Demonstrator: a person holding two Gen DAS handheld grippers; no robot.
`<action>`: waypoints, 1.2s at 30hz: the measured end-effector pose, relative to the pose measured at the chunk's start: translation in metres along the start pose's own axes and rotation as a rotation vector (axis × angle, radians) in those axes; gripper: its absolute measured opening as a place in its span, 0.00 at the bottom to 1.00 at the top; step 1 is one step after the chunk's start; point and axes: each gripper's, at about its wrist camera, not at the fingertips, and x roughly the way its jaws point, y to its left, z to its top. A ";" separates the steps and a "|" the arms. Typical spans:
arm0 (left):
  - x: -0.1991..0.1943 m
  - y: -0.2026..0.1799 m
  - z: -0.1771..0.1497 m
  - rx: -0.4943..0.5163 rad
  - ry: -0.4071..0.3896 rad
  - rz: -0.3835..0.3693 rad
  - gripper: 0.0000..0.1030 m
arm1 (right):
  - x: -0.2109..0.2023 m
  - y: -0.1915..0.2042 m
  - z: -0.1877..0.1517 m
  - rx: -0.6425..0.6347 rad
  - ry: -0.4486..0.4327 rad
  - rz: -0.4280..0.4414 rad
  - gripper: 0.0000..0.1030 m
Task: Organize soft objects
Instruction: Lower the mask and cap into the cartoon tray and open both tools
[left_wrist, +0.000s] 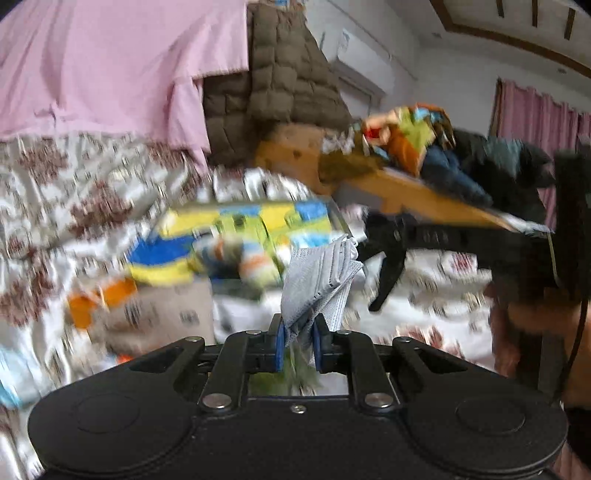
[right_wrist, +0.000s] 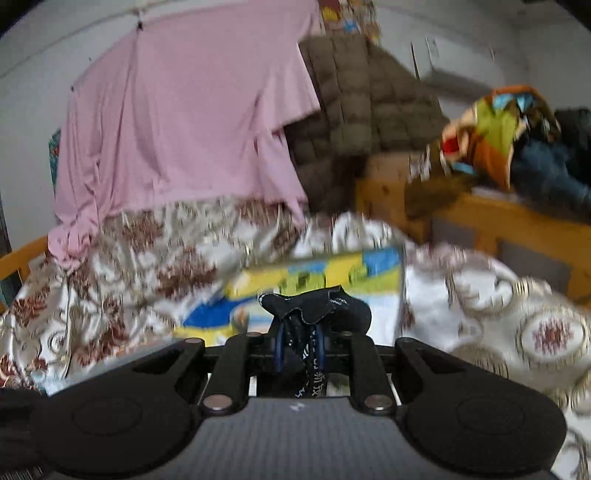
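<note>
In the left wrist view my left gripper (left_wrist: 297, 338) is shut on a light grey mesh cloth (left_wrist: 319, 275), which sticks up from between the blue pads above the bed. The right gripper shows there as a black shape (left_wrist: 391, 258) to the right. In the right wrist view my right gripper (right_wrist: 300, 345) is shut on a black sock or cloth with white lettering (right_wrist: 317, 306), bunched over the fingertips. Behind both lies a colourful yellow, blue and green printed box (right_wrist: 332, 273) (left_wrist: 236, 236) on the bedspread.
A floral white and brown bedspread (right_wrist: 155, 266) covers the bed. Pink cloth (right_wrist: 192, 122) and a brown quilted coat (right_wrist: 369, 110) hang behind. A wooden shelf (right_wrist: 509, 218) at right carries a heap of colourful and dark clothes (right_wrist: 517, 147). A person's hand (left_wrist: 535, 321) is at far right.
</note>
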 end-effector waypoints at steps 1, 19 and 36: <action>0.004 0.003 0.010 -0.014 -0.016 0.009 0.16 | 0.002 -0.001 0.002 0.001 -0.024 0.000 0.18; 0.177 0.035 0.112 -0.036 0.005 0.150 0.16 | 0.129 -0.054 0.027 0.103 -0.037 -0.056 0.18; 0.250 0.061 0.100 -0.126 0.208 0.220 0.18 | 0.167 -0.058 0.008 0.105 0.149 -0.063 0.30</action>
